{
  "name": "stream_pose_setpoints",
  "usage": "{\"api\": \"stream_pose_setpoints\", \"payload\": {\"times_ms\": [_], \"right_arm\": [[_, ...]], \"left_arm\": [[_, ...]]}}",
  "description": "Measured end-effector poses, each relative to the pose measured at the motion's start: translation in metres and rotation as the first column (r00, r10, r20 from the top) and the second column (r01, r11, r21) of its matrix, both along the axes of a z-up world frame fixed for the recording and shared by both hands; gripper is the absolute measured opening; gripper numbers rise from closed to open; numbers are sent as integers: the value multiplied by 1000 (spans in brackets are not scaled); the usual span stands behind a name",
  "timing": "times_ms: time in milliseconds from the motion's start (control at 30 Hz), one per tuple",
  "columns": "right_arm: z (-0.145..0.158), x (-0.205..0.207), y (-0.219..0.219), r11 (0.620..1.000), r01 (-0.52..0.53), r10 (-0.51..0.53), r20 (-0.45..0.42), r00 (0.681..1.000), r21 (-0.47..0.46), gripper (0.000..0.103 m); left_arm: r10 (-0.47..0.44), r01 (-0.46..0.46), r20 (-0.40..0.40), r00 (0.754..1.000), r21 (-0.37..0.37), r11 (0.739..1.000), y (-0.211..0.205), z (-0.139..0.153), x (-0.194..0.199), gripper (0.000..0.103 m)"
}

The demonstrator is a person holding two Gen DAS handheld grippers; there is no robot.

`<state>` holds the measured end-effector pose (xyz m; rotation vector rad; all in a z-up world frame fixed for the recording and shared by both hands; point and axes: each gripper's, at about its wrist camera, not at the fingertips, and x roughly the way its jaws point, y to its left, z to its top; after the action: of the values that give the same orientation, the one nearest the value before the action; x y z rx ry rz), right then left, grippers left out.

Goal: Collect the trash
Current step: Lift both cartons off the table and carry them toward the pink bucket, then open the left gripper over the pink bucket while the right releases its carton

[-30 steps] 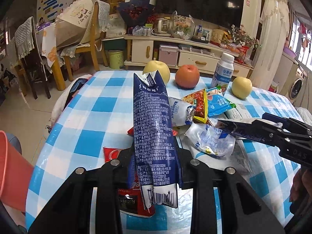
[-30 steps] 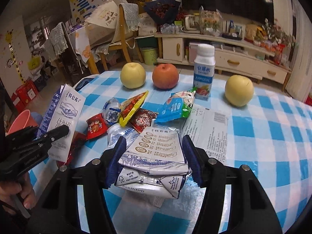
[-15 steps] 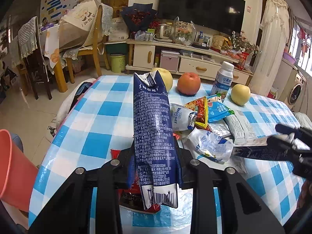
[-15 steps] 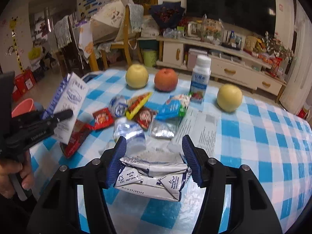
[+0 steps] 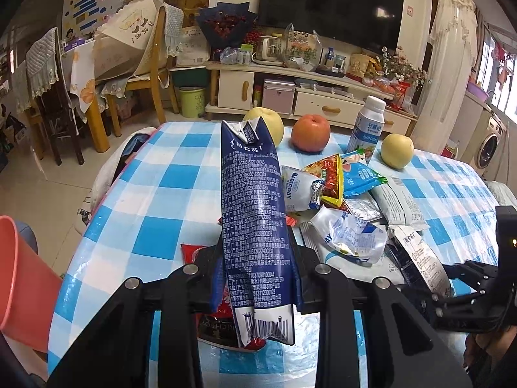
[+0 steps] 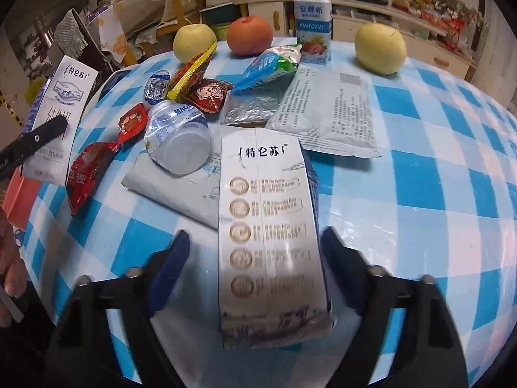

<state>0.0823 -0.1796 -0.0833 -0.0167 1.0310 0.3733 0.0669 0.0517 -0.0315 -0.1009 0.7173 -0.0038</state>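
Note:
My left gripper [image 5: 257, 258] is shut on a flattened dark blue milk carton [image 5: 253, 213], held upright above the table's near left edge; it also shows in the right wrist view [image 6: 61, 119]. My right gripper [image 6: 255, 245] stands wide open around a second flattened white and blue carton [image 6: 268, 223]; its fingers [image 6: 168, 258] do not touch it and I cannot tell whether the carton rests on the table. This carton shows in the left wrist view [image 5: 420, 258]. Several wrappers lie on the table: a crushed clear bottle [image 6: 177, 139], red packets [image 6: 87, 171], a grey pouch [image 6: 326, 113].
Blue checked tablecloth [image 6: 436, 174]. Two yellow apples [image 6: 379, 47] [image 6: 194, 40], a red apple [image 6: 248, 34] and a yoghurt bottle [image 6: 313, 34] stand at the far edge. A red bin [image 5: 19, 278] stands on the floor to the left. Chairs and a TV cabinet stand beyond.
My right gripper has opened; the white and blue carton, clamped crumpled before, now lies flat between the spread fingers. The gripper tilted down towards the table. My left gripper still holds its carton.

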Motion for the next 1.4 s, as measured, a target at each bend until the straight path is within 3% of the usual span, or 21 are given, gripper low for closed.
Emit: {"api": "stream_pose_setpoints", "payload": {"times_ms": [200,633,900,1167,1400], "right_arm": [[10,-6,-3,1000,1,-2,41,999,15,54],[68,-31,2,1000,6,-9,200,980,14,54],[108,-51,18,999,-31,22,281,959,30,54],[149,-65,63,991,-123,96,341,935,57,54],[183,-75,134,967,-246,205,374,904,65,54]], "left_arm": [[-7,7,10,1000,3,1000,-1,2,-2,33],[-24,24,18,1000,12,1000,-7,8,-16,33],[4,-9,73,997,67,998,-2,37,-38,33],[68,-75,104,992,63,995,37,70,-74,33],[161,-173,144,976,77,982,90,105,-110,33]]}}
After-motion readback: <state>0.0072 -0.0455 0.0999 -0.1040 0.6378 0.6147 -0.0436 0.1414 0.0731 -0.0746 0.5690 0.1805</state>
